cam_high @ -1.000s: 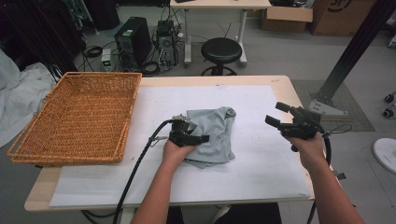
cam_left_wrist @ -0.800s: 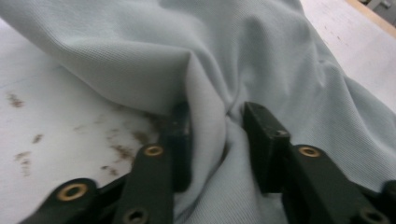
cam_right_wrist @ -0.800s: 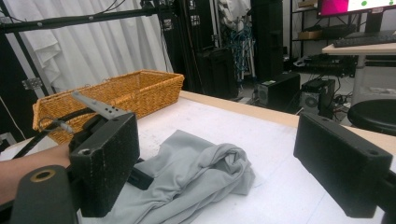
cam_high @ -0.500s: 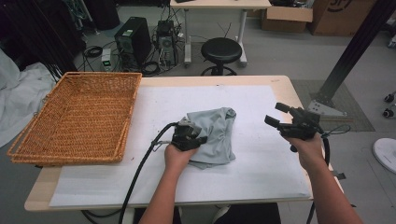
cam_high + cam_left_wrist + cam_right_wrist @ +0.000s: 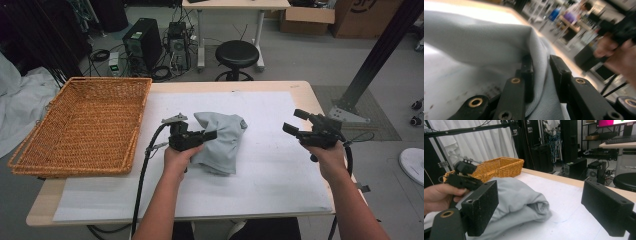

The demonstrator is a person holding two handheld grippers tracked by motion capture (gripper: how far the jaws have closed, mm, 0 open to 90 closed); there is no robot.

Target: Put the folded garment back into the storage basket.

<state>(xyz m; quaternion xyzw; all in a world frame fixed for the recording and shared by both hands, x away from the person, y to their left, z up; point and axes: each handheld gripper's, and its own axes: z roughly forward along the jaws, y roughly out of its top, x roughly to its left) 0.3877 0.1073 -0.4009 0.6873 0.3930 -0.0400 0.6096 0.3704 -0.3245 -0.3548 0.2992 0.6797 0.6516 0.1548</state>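
Grey cloth (image 5: 220, 142) bunched in a loose heap near the middle of the desk (image 5: 300, 90), on the white sheet (image 5: 270, 185) covering most of the top. Left gripper (image 5: 207, 135) at the cloth's left edge, clamped on a fold: in the left gripper view, fabric (image 5: 499, 37) pinched between the two black jaws, which have just been closing on it, the fold running up and away across the frame. Cloth edge lifted a little off the sheet at the pinch, the rest of the heap resting on the desk. Cable from the left gripper trailing down over the near edge.

Right gripper (image 5: 295, 122) held well to the right of the cloth, above the sheet, apart from it and touching nothing. Jaws wide, nothing between them; seen in the right gripper view with pads (image 5: 482, 207) far apart, framing the cloth (image 5: 519, 197) and the other hand (image 5: 439, 195) beyond.

Wicker basket (image 5: 85, 125) on the left end of the desk, just beside the sheet, well apart from the cloth. Stool (image 5: 237, 55) and computer towers (image 5: 142, 45) on the floor beyond the far edge.
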